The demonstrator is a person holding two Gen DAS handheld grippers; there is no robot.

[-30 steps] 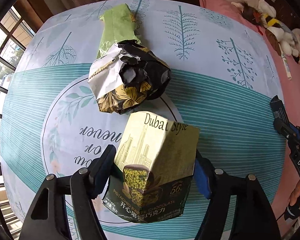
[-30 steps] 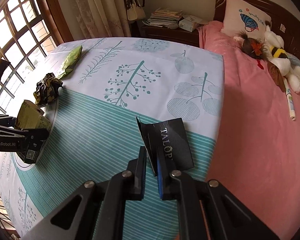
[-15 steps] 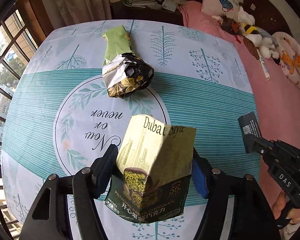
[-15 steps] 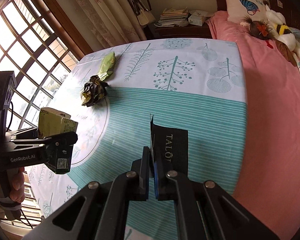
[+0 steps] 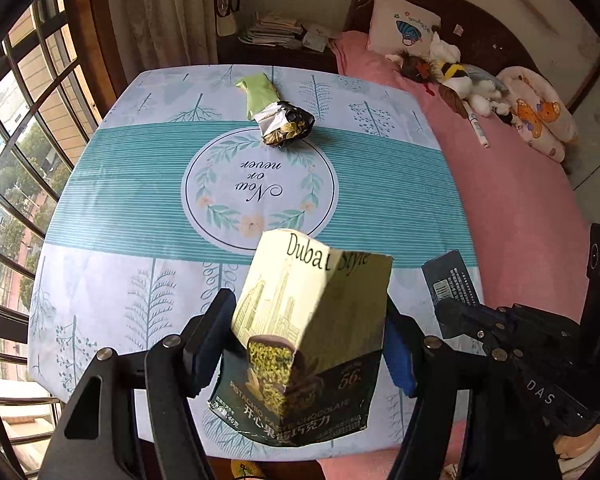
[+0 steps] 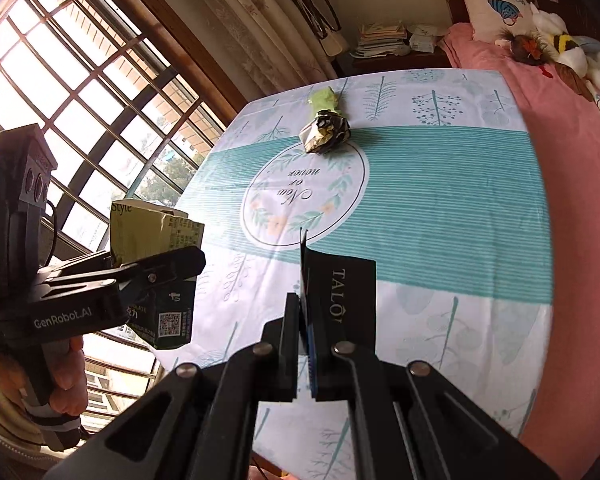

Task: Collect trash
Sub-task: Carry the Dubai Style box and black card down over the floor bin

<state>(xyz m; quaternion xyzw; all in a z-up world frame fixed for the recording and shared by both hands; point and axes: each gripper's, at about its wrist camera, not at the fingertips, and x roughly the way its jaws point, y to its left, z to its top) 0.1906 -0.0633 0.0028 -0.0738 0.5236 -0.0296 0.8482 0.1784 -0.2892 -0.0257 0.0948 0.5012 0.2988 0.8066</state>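
My left gripper (image 5: pixel 308 344) is shut on a green and cream pistachio chocolate box (image 5: pixel 312 320), held in the air over the near edge of the table; the same box (image 6: pixel 152 236) shows at the left of the right wrist view. My right gripper (image 6: pixel 306 344) is shut on a flat black card wrapper (image 6: pixel 340 296) printed "TALO", also lifted; that black wrapper (image 5: pixel 450 280) appears at the right in the left wrist view. A crumpled black, silver and gold foil wrapper (image 5: pixel 286 128) and a light green wrapper (image 5: pixel 258 92) lie on the far side of the table.
The table (image 5: pixel 380 184) wears a teal and white printed cloth. A bed with a pink cover (image 5: pixel 520 200) and stuffed toys (image 5: pixel 460 76) runs along its right side. A barred window (image 6: pixel 80 100) fills the left. A nightstand with papers (image 5: pixel 276 32) stands behind.
Both grippers have pulled back and up from the table with their loads. The table and the two wrappers on it look smaller and farther away.
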